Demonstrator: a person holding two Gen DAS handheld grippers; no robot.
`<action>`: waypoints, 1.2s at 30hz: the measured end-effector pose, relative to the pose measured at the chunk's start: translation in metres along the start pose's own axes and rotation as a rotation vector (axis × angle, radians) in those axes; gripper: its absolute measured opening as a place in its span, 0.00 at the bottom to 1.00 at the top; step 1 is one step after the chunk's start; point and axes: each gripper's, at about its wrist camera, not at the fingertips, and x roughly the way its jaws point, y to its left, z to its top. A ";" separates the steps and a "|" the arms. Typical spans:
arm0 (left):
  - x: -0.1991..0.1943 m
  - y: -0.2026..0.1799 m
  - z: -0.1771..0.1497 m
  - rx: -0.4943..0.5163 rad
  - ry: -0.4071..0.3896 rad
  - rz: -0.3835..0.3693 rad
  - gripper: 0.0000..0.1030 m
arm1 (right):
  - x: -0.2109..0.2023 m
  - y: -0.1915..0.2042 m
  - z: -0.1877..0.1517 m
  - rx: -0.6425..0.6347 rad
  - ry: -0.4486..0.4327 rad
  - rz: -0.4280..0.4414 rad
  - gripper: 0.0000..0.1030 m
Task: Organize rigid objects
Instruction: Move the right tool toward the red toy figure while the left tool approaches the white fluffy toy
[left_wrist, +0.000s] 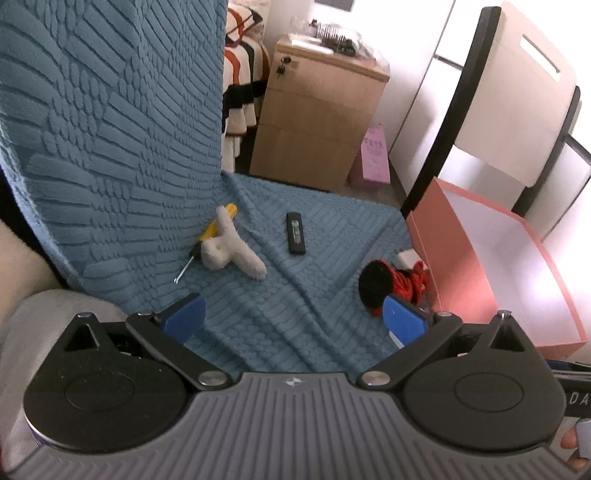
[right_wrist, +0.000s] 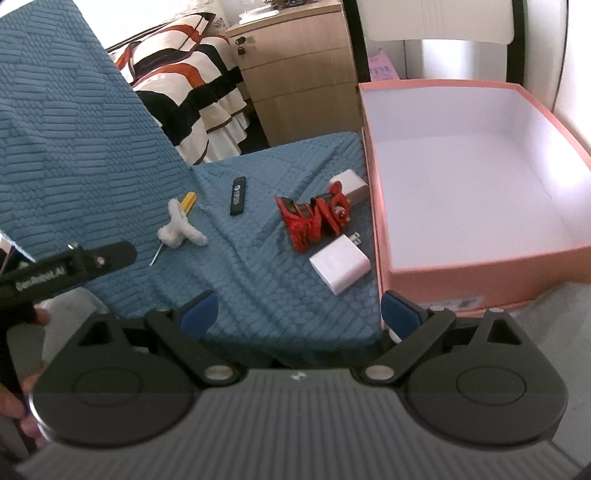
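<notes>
Several small things lie on a blue textured blanket (right_wrist: 258, 280). A yellow-handled screwdriver (right_wrist: 189, 201) lies under a white fluffy piece (right_wrist: 179, 229), with a black stick-shaped device (right_wrist: 238, 195) to their right. A red claw clip (right_wrist: 314, 218) sits between two white chargers, one near (right_wrist: 340, 264) and one far (right_wrist: 351, 184). An empty pink box (right_wrist: 480, 266) stands to the right. My right gripper (right_wrist: 300, 317) is open over the blanket's near edge, short of the near charger. My left gripper (left_wrist: 295, 319) is open too, with nothing between its fingers. From it the screwdriver (left_wrist: 221, 225), the black device (left_wrist: 295, 233) and the clip (left_wrist: 402, 282) lie ahead.
A wooden drawer cabinet (right_wrist: 295, 74) and a bed with a striped cover (right_wrist: 192, 81) stand behind the blanket. A chair (left_wrist: 517, 110) rises behind the pink box (left_wrist: 461, 273). The blanket climbs steeply on the left (left_wrist: 110, 129). The left gripper's body (right_wrist: 74, 266) shows at the right wrist view's left edge.
</notes>
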 end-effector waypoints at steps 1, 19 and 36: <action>0.004 0.003 0.000 -0.008 -0.003 -0.001 1.00 | 0.003 0.002 0.001 0.000 -0.002 -0.002 0.94; 0.073 0.033 0.012 -0.111 -0.061 0.029 1.00 | 0.069 0.016 0.031 0.007 -0.045 0.002 0.94; 0.132 0.036 0.031 -0.123 0.039 0.081 1.00 | 0.100 0.020 0.041 -0.054 -0.113 0.002 0.78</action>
